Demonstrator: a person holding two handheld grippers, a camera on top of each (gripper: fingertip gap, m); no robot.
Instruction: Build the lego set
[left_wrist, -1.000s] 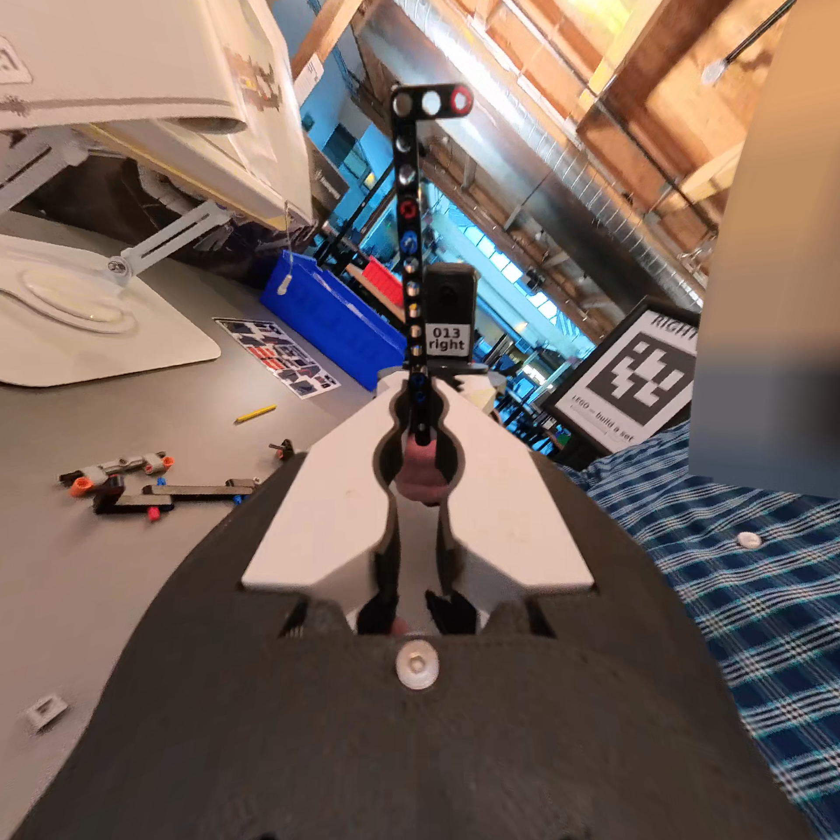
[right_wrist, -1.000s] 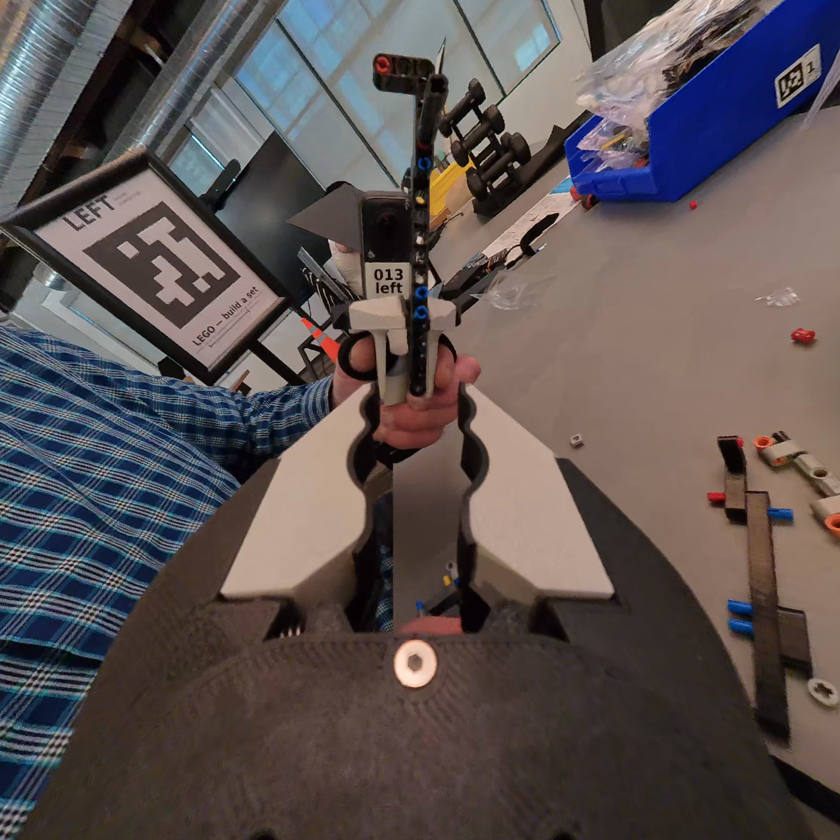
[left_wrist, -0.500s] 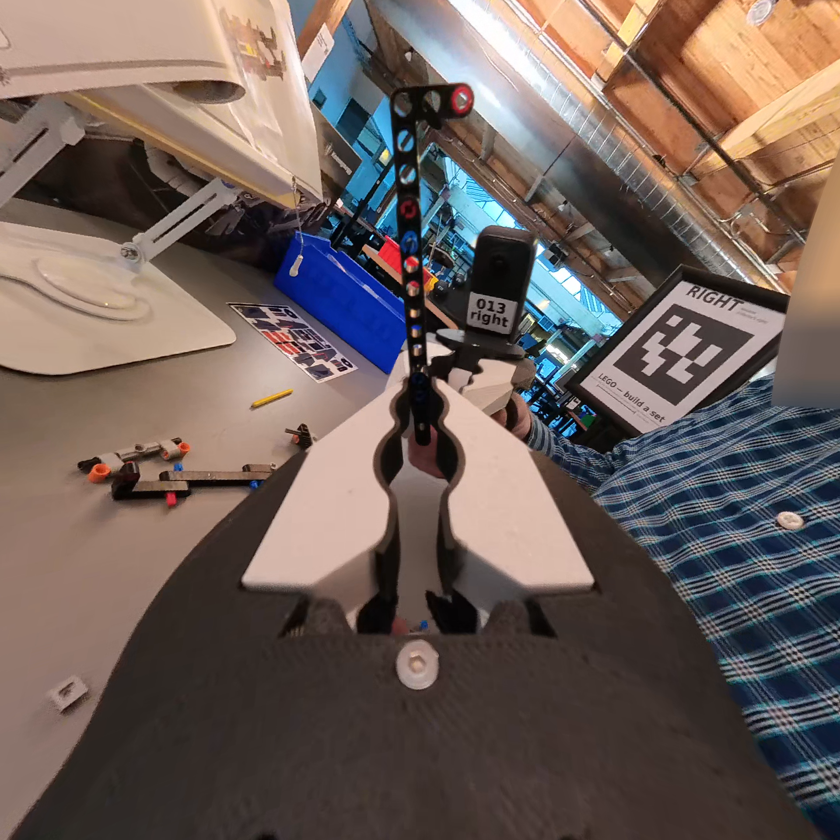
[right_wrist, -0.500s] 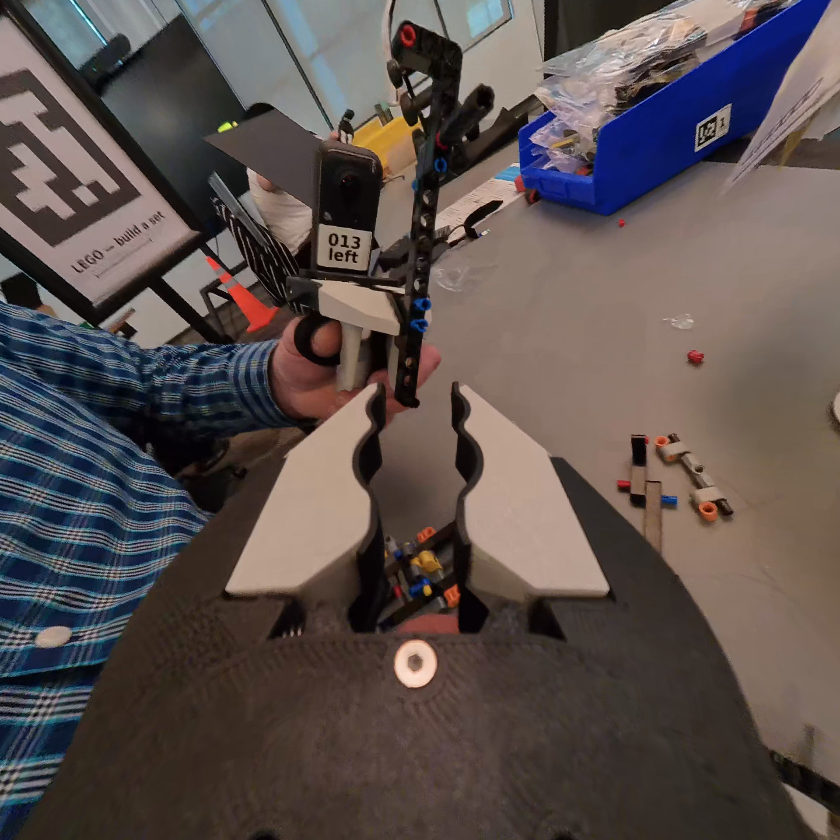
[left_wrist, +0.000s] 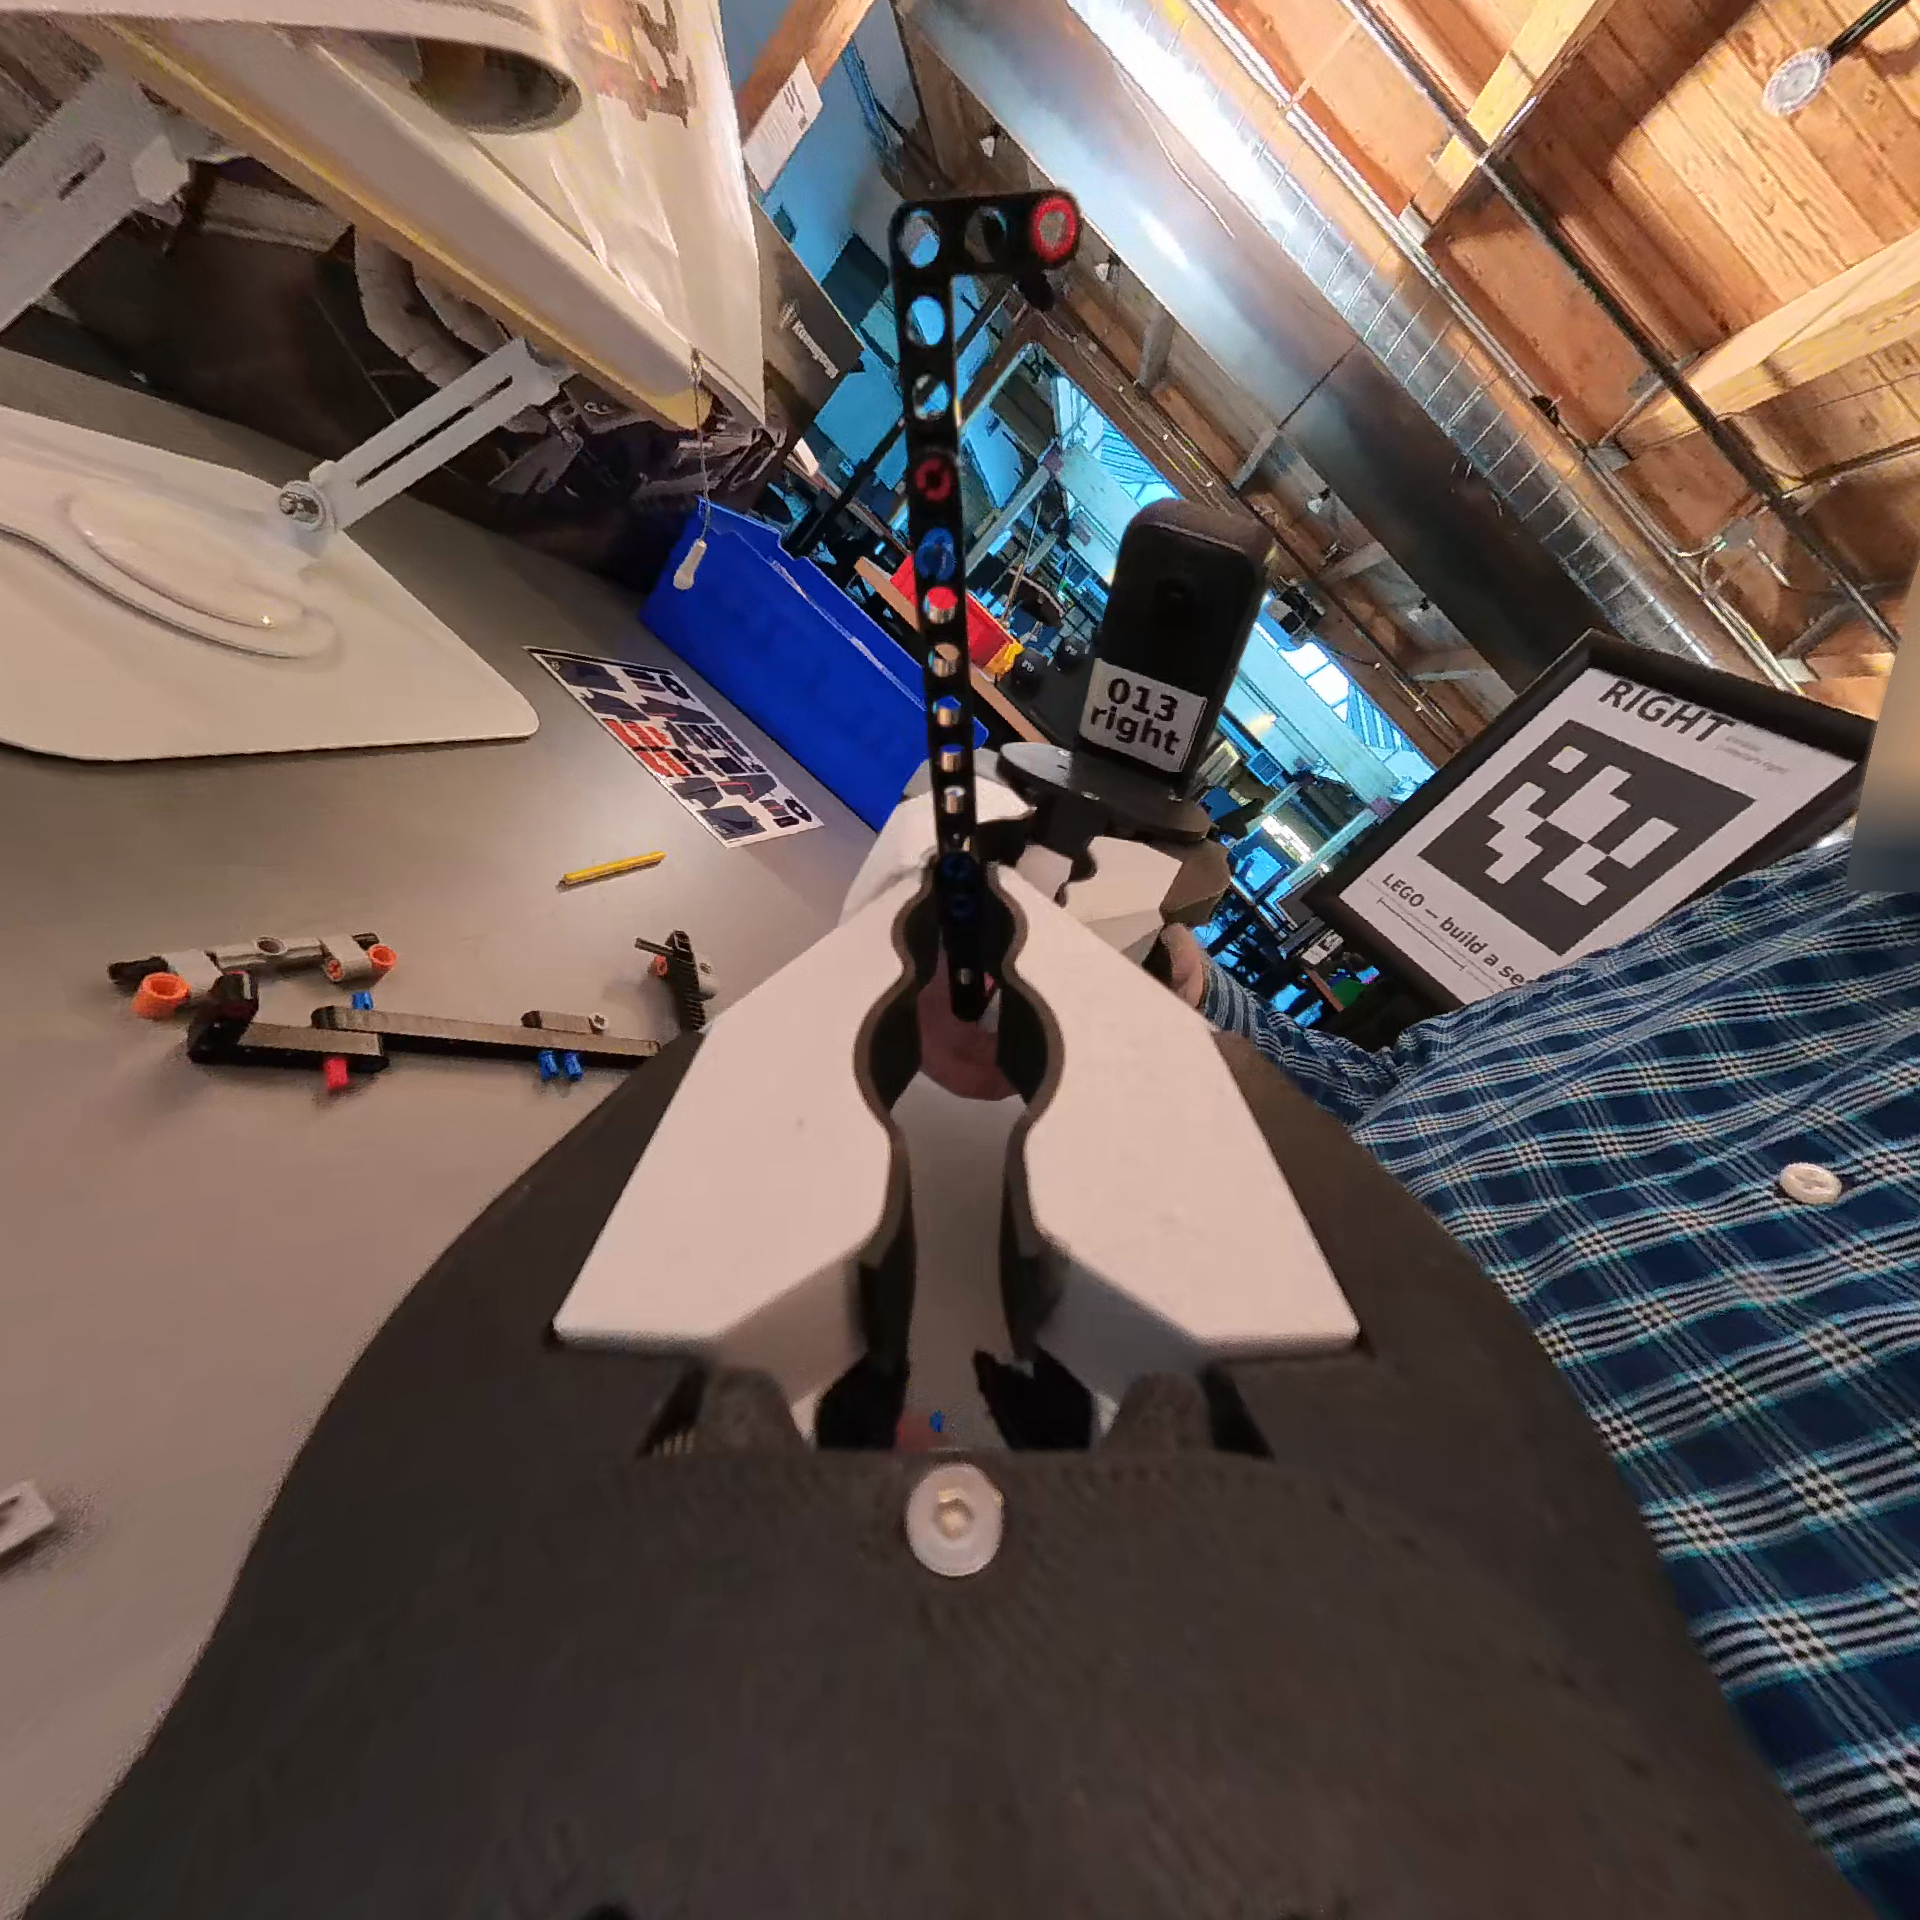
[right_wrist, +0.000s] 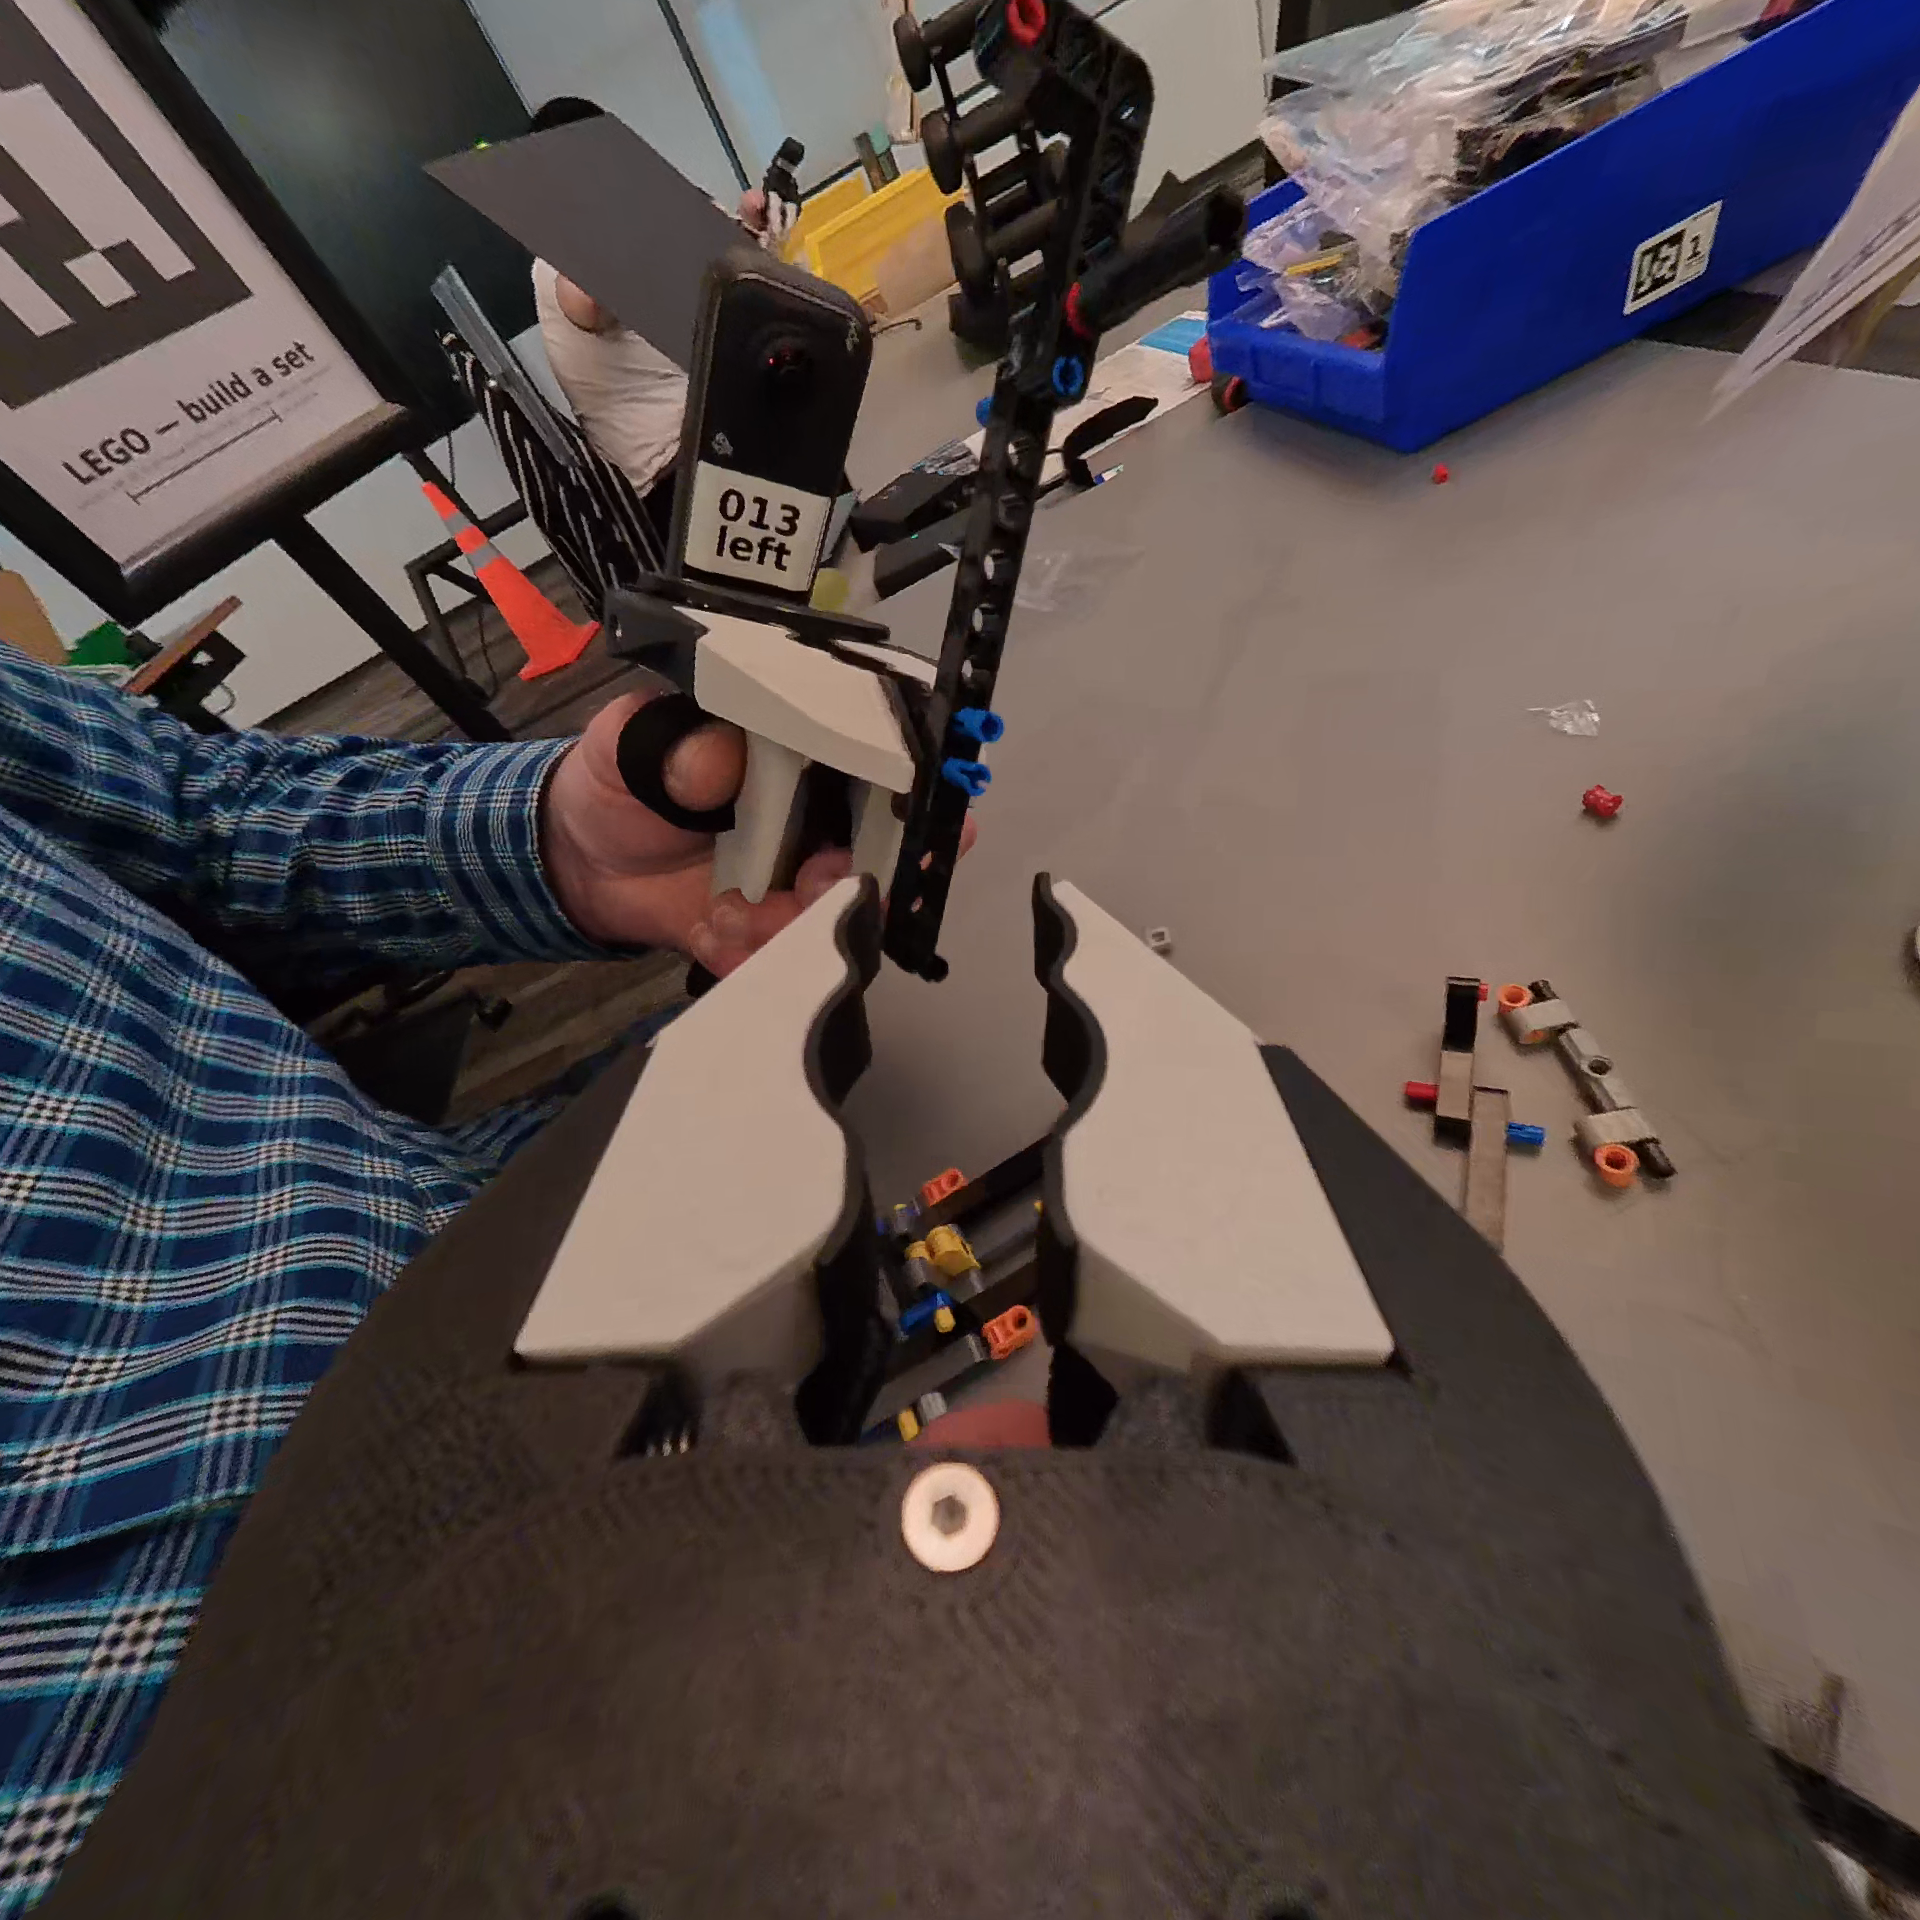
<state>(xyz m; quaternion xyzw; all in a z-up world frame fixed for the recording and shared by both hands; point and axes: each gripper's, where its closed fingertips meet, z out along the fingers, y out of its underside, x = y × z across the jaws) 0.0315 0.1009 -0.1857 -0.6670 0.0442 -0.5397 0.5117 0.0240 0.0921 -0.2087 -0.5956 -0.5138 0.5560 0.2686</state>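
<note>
Two claws up: left claw (left_wrist: 958, 935) clamps the long black beam (left_wrist: 935, 582) upright above the desk (left_wrist: 312, 1195); right claw (right_wrist: 951, 914) gapes wide, empty.

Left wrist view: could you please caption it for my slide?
Left claw shut on a long black lego beam held upright above the grey table.

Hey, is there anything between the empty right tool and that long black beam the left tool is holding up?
Nothing visible. The right tool is open, with the lower end of the black beam just ahead of its fingertips, only open air between them. The left tool grips the beam higher up, off that line.
</note>
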